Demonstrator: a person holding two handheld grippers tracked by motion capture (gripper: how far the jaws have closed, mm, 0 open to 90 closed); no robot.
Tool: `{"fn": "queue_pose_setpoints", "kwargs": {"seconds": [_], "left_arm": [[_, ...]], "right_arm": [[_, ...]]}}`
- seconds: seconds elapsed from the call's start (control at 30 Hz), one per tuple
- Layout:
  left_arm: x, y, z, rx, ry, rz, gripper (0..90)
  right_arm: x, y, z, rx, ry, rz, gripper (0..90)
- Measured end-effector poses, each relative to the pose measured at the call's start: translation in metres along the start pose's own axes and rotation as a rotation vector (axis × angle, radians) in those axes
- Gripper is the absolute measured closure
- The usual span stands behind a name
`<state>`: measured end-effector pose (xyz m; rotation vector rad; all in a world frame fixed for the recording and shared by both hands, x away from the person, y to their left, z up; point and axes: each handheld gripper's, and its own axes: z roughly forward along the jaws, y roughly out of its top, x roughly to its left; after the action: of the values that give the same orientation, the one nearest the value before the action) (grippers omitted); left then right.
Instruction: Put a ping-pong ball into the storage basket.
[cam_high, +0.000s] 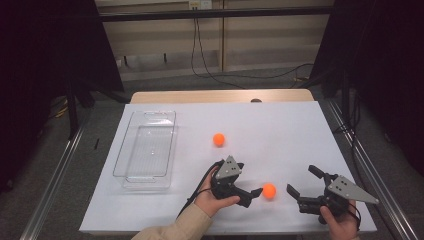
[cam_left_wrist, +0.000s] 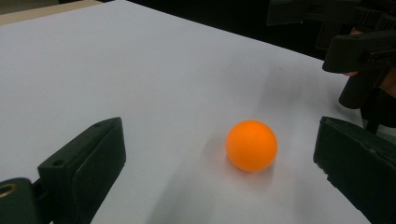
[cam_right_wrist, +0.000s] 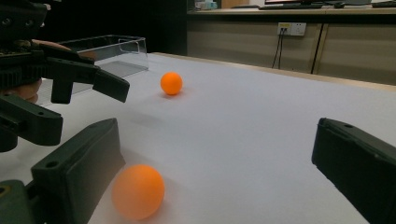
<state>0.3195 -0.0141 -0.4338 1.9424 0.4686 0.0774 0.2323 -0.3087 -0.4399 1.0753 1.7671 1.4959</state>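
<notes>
Two orange balls lie on the white table. The near ball (cam_high: 269, 190) rests between the two hands; the far ball (cam_high: 218, 139) sits mid-table. My left gripper (cam_high: 248, 180) is open and points right at the near ball (cam_left_wrist: 251, 145), which lies just ahead between its jaws, closer to the right one and touching neither. My right gripper (cam_high: 303, 181) is open too, facing left. In its view the near ball (cam_right_wrist: 138, 191) sits by the tip of its left jaw and the far ball (cam_right_wrist: 171, 83) lies beyond.
A clear plastic tray (cam_high: 124, 152) stands empty at the table's left, also in the right gripper view (cam_right_wrist: 133, 46). The table's front edge runs just below both hands. The back half of the white sheet (cam_high: 280, 120) is bare.
</notes>
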Motion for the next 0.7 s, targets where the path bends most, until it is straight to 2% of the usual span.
{"fn": "queue_pose_setpoints", "kwargs": {"seconds": [0.7], "left_arm": [[-0.0025,0.0019,0.0083,0.027,0.004,0.0,1.8]], "right_arm": [[0.0,0.0,0.0001,-0.001,0.001,0.001,1.0]]}}
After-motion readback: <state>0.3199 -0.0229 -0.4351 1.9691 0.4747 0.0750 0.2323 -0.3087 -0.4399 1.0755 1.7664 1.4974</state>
